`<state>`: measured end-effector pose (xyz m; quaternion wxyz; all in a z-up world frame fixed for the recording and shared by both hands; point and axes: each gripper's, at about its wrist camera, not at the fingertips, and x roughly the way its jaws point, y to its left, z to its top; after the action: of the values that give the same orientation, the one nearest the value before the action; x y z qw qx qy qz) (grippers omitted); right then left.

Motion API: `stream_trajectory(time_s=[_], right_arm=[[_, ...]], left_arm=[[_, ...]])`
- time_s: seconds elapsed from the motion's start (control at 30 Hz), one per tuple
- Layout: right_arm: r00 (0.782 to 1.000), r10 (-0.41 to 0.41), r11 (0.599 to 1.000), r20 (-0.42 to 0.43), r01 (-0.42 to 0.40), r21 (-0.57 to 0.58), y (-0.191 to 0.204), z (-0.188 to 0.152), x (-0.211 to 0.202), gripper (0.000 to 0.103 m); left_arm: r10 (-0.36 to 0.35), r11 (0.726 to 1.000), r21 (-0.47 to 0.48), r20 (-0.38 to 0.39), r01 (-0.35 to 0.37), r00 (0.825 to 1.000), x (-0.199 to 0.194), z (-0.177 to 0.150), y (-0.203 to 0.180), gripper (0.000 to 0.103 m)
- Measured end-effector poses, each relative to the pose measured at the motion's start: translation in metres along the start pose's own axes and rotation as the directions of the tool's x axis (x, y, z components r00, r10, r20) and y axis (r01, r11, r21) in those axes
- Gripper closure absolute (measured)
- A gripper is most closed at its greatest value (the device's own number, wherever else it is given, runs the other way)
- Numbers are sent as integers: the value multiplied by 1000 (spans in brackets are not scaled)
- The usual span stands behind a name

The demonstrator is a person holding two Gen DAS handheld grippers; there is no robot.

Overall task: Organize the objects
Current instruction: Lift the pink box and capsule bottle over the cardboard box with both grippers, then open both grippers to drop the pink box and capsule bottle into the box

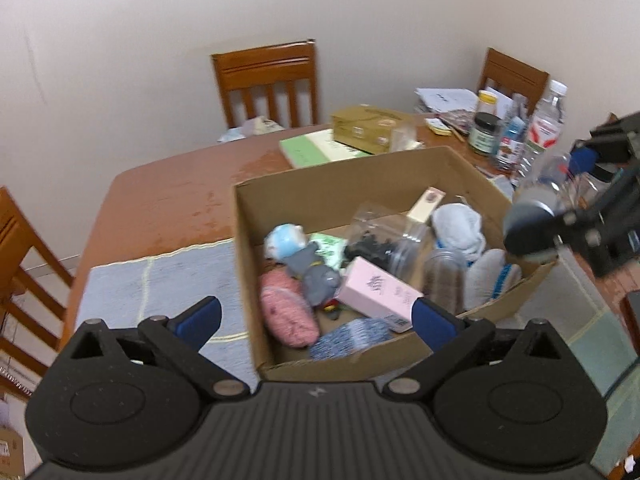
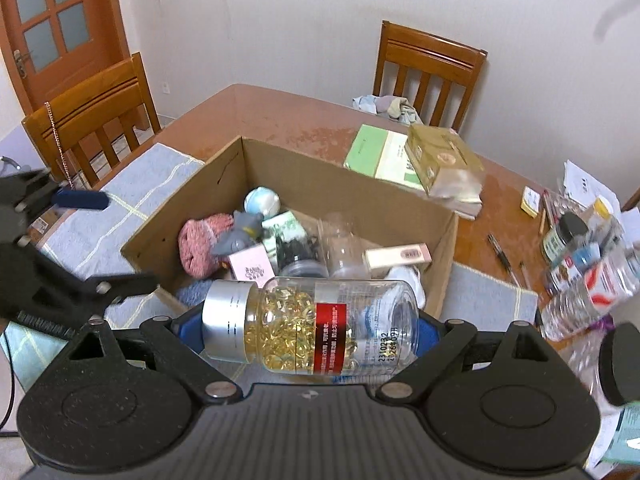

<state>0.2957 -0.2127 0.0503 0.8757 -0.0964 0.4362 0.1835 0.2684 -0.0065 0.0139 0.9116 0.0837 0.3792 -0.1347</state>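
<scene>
- The right gripper point(image 2: 310, 326) holds a clear plastic supplement bottle point(image 2: 312, 324) sideways between its blue pads; its silver cap points left and its base right, so the jaws clamp it end to end.
- The bottle hangs just above the near rim of an open cardboard box point(image 2: 352, 188), which stands on the tabletop point(image 2: 280, 116).
- It is about half full of golden softgel capsules, so I judge it light to moderate in weight, with loose contents that shift as it tilts.
- The smooth, rigid plastic wall and glossy red label look slippery; the grip from cap to base seems steady, but the round body could roll between the pads.
- The left gripper point(image 1: 316, 316) stands wide open with nothing between its pads, over the box's near left corner.
- Inside the box lie a pink knitted pouch point(image 1: 286, 314), a grey plush toy point(image 1: 316, 276), a pink carton point(image 1: 378, 292), a blue speckled sock point(image 1: 350, 338) and empty clear jars point(image 1: 404, 240).
- Soft things fill the box's left side; a bare patch of floor near the front looks like the gentlest landing spot.
- Beyond the box, to its right, bottles point(image 2: 592, 280) crowd the tabletop.
</scene>
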Motion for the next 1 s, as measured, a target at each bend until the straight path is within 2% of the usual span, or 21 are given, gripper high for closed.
stream_trajectory(time_s=[0.2, 0.37, 0.53, 0.6, 0.73, 0.9, 1.0], right_arm=[[1000, 20, 999, 0, -20, -29, 3, 31, 22, 7], [999, 34, 998, -13, -34, -54, 8, 60, 53, 7], [998, 45, 995, -33, -48, -89, 14, 80, 83, 7], [998, 50, 993, -41, -54, -107, 16, 86, 92, 7], [997, 55, 988, -59, -63, -140, 21, 95, 109, 7], [995, 54, 987, -79, -66, -150, 22, 103, 132, 6], [997, 41, 988, -60, -49, -143, 21, 104, 136, 0]], left_arm=[[77, 995, -63, 13, -76, 997, -4, -12, 15, 1], [152, 986, -70, 18, -151, 988, -10, -24, 21, 1], [167, 976, -139, 10, -164, 986, -17, -30, 34, 1], [196, 968, -162, 9, -192, 981, -20, -31, 38, 1], [241, 955, -177, -2, -237, 971, -21, -34, 44, 1], [260, 943, -207, -26, -260, 965, -21, -38, 46, 1], [259, 941, -218, -35, -261, 965, -22, -37, 45, 1]])
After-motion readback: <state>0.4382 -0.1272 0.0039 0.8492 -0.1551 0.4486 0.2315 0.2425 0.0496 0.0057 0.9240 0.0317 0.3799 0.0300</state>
